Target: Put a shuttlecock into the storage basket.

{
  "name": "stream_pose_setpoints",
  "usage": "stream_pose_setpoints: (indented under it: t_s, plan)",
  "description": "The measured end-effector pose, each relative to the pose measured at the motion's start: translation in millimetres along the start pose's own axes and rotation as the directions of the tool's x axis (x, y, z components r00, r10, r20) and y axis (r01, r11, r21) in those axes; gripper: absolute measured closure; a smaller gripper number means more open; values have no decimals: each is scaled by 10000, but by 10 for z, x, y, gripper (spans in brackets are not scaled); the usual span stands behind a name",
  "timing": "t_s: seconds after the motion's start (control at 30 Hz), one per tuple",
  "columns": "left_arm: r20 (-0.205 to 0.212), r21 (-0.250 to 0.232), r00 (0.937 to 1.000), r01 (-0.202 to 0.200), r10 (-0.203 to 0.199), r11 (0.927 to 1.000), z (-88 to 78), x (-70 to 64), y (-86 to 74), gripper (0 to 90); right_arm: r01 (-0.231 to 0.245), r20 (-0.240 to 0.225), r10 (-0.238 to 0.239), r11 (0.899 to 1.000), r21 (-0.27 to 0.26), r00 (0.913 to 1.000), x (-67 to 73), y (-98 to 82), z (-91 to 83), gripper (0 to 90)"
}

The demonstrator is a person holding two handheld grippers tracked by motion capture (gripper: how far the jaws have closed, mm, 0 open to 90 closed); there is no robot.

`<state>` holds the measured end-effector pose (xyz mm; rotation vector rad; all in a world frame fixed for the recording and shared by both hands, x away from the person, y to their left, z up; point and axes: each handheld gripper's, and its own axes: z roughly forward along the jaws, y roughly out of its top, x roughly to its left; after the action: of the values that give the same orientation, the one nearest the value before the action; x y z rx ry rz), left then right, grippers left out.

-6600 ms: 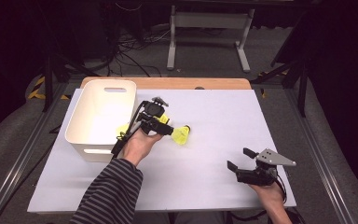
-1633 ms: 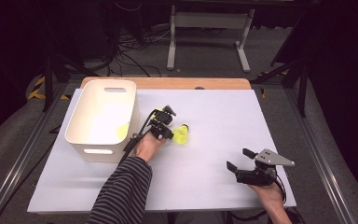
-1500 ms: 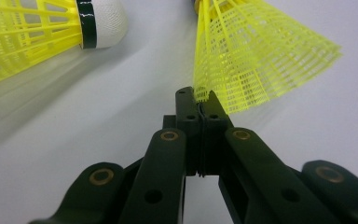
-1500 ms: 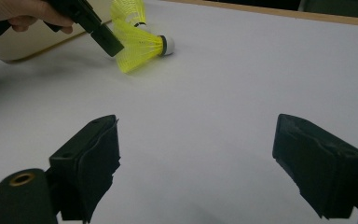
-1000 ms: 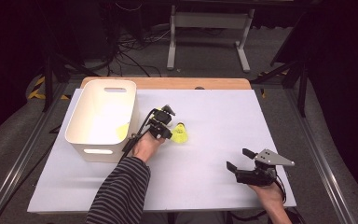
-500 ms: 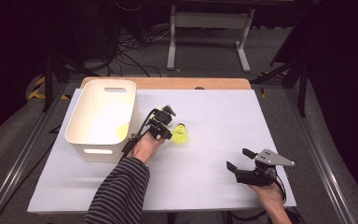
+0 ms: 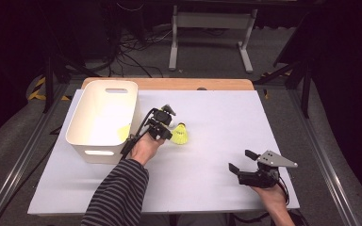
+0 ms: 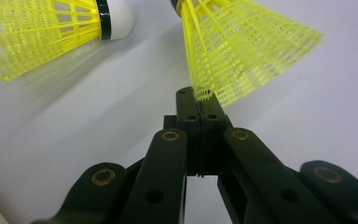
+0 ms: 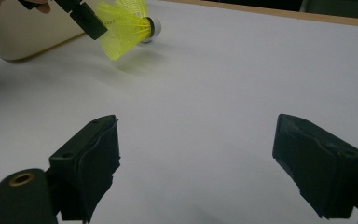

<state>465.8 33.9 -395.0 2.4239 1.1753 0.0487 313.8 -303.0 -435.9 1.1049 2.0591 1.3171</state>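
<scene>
Just beside the bin's rim (image 7: 133,106), the left gripper (image 7: 166,132) pinches a shuttlecock's skirt (image 8: 242,56); right gripper (image 7: 241,160) gapes.

The shuttlecock (image 8: 242,51) has a yellow plastic mesh skirt, the bin (image 7: 82,141) is smooth white plastic, the table (image 7: 226,122) matt white.

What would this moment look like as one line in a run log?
left gripper: shut on shuttlecock skirt rim | second shuttlecock: on table beside it | bin: left, one shuttlecock inside | right gripper: open, holding nothing
</scene>
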Motion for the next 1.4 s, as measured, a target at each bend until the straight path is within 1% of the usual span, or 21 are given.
stream_pose_setpoints:
  t_s: [0.07,0.17,0.23,0.3,0.33,0.37,0.4,0.5,0.53,0.57,0.67,0.7,0.77,0.83,0.9,1.03,1.07,1.17,1.23,1.4]
  plan:
    - [-10,-13,10000,39,-39,10000,-19,-8,-5,900,2,2,-2,10000,11,10000,0,0,1,150]
    - [-67,-32,10000,-10,10,10000,-49,-19,-12,900,16,5,-16,10000,6,10000,-2,-1,3,150]
    - [24,-18,10000,41,-41,10000,-71,-31,-15,900,18,2,-18,10000,20,10000,-2,-1,5,149]
    - [-18,31,10000,35,-35,10000,-98,-39,-13,900,19,2,-19,10000,20,10000,-2,-1,4,149]
    - [41,-32,10000,-15,16,10000,-110,-39,-11,900,16,4,-16,10000,20,10000,-3,-2,4,149]
    - [52,-28,10000,31,-30,10000,-123,-45,-10,900,9,6,-9,10000,12,10000,-4,-2,3,150]
    - [61,-40,10000,-33,33,10000,-138,-45,-7,900,-22,-5,22,10000,1,10000,-4,-2,2,149]
    - [5,-18,10000,14,-14,10000,-170,-55,-2,900,9,13,-10,10000,21,10000,-3,-2,4,149]
    - [-20,6,10000,-36,36,10000,-179,-51,0,900,10,13,-11,10000,21,10000,-3,-1,4,149]
    - [-13,11,10000,17,-17,10000,-189,-53,0,900,8,15,-8,10000,18,10000,-2,-1,3,149]
    - [-69,-111,10000,-31,30,9999,-220,-53,-1,900,-18,-1,18,10000,-7,10000,-2,-2,1,149]
    - [-61,-68,10000,0,0,10000,-228,-60,0,900,-19,0,19,10000,-6,10000,-2,-2,0,149]
    - [-106,-63,9999,-84,84,9999,-245,-74,4,900,-21,-1,21,10000,-5,10000,-2,-2,0,149]
    - [-92,-70,10000,-9,9,10000,-268,-87,6,900,-16,1,16,10000,-7,10000,-2,-1,0,149]
    - [-43,-127,9999,-93,93,9999,-299,-88,14,900,-24,3,24,10000,-15,10000,-3,-1,0,149]
    - [-47,-164,10000,-53,52,9999,-348,-106,17,900,-22,5,22,10000,-13,10000,-2,-1,0,149]
    - [-97,-132,9999,-58,57,9999,-365,-108,19,900,-13,19,13,10000,4,10000,-2,-1,-1,149]
    - [-71,-178,10000,-53,51,9998,-402,-111,25,900,-4,18,4,10000,2,10000,-1,-1,-1,149]
    - [-115,-166,9998,-134,132,9998,-423,-108,31,900,-6,21,6,10000,2,10000,0,-1,-1,149]
    - [-178,-172,9998,-82,78,9998,-475,-119,41,900,-12,25,12,10000,2,10000,0,-1,-1,149]
